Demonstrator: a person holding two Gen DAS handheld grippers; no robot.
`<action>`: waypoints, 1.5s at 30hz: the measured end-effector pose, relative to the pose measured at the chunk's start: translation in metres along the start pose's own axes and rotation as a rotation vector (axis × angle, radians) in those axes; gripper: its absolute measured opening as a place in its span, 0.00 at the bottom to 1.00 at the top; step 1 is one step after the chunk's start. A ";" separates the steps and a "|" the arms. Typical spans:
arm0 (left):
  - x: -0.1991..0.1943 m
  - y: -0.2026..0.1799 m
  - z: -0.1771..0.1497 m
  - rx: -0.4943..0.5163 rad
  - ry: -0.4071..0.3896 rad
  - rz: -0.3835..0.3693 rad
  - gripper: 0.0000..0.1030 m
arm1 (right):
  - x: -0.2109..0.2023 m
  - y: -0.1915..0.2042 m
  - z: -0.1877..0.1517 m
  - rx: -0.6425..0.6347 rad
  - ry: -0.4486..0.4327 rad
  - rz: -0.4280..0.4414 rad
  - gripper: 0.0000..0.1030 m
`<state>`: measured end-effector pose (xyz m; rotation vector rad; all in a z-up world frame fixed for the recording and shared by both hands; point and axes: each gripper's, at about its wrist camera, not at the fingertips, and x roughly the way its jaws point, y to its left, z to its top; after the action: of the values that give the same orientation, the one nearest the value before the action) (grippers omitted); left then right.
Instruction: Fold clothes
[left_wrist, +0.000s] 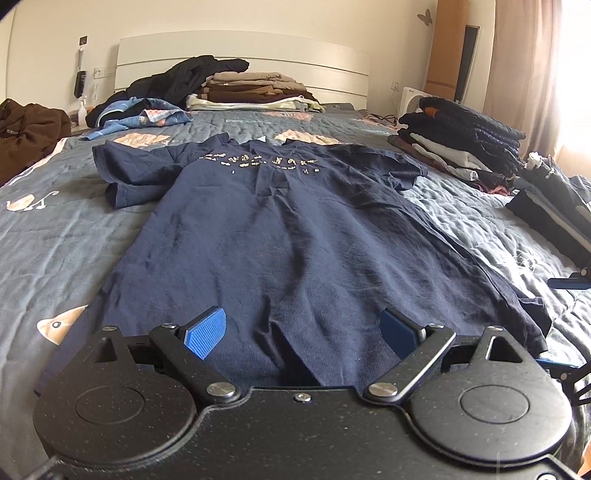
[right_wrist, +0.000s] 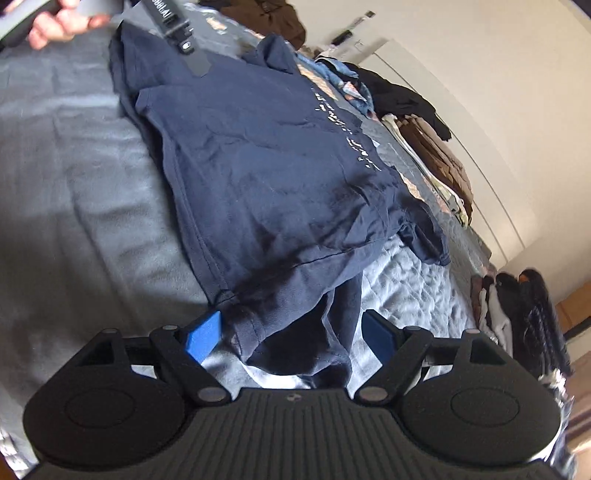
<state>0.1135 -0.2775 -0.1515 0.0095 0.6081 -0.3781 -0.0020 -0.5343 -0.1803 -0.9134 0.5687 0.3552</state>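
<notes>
A navy T-shirt (left_wrist: 280, 229) with a pale chest print lies flat, face up, on the bed, collar at the far end. My left gripper (left_wrist: 301, 334) is open, its blue pads (left_wrist: 205, 332) spread over the shirt's bottom hem near the middle. My right gripper (right_wrist: 291, 332) is open at the shirt's (right_wrist: 266, 177) lower right corner, where the hem bunches between the blue pads (right_wrist: 205, 334). It is tilted. In the right wrist view the left gripper's body and the hand holding it show at the top left (right_wrist: 177, 26).
The bed has a grey-blue patterned quilt (left_wrist: 74, 229). Folded stacks sit at the right (left_wrist: 469, 147) and by the white headboard (left_wrist: 255, 92). Loose dark and blue clothes lie at the far left (left_wrist: 147, 103). A brown garment (left_wrist: 26, 129) is at the left edge.
</notes>
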 end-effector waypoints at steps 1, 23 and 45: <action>0.000 0.000 0.000 -0.001 0.001 0.000 0.88 | 0.001 0.002 0.001 -0.025 0.002 -0.003 0.79; -0.024 0.010 -0.018 0.235 -0.006 0.102 0.90 | 0.005 -0.055 0.011 0.393 -0.111 -0.028 0.07; -0.029 0.113 -0.029 0.297 0.274 0.198 0.85 | -0.003 -0.110 -0.028 0.934 -0.235 0.060 0.07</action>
<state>0.1144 -0.1590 -0.1706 0.4089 0.8091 -0.2734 0.0440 -0.6205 -0.1216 0.0452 0.4673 0.2050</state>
